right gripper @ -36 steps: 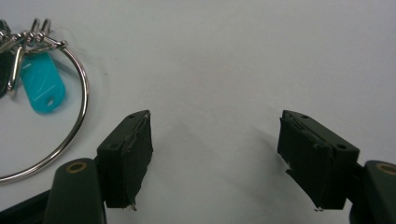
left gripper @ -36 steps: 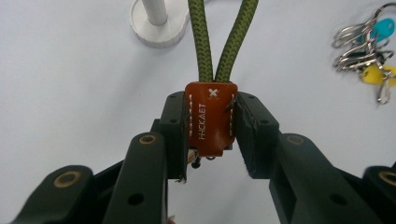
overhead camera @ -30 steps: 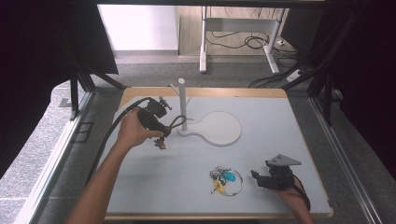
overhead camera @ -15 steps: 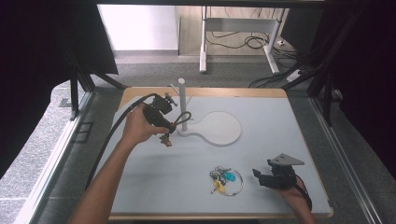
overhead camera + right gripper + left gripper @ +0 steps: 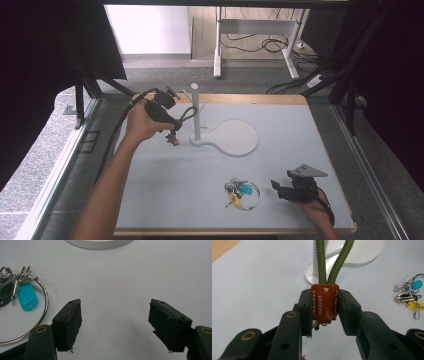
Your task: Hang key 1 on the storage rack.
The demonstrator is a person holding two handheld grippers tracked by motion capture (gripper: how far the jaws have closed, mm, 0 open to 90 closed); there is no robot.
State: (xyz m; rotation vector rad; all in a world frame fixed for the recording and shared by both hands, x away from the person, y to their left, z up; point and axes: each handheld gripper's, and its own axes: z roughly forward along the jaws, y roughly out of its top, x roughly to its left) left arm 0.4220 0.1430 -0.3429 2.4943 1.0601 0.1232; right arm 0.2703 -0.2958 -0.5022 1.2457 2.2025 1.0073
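Left gripper is clamped on the brown leather tab of a keychain strap; the green cord loop runs up and away from the tab toward the white post of the stand. In the high view the left gripper sits just left of the post w/ the cord loop reaching toward it, around or beside the post, can't tell which. Loop's long axis runs gripper-to-post, so the coming move turns on whether the loop mouth is over the post top; judging by height it's below the top. Left hand is the near one for this.

Right gripper wide open, holding nothing, resting low on the surface at front right. Key ring w/ teal tag lies just left of the right gripper, apart from it, near enough for a short reach.
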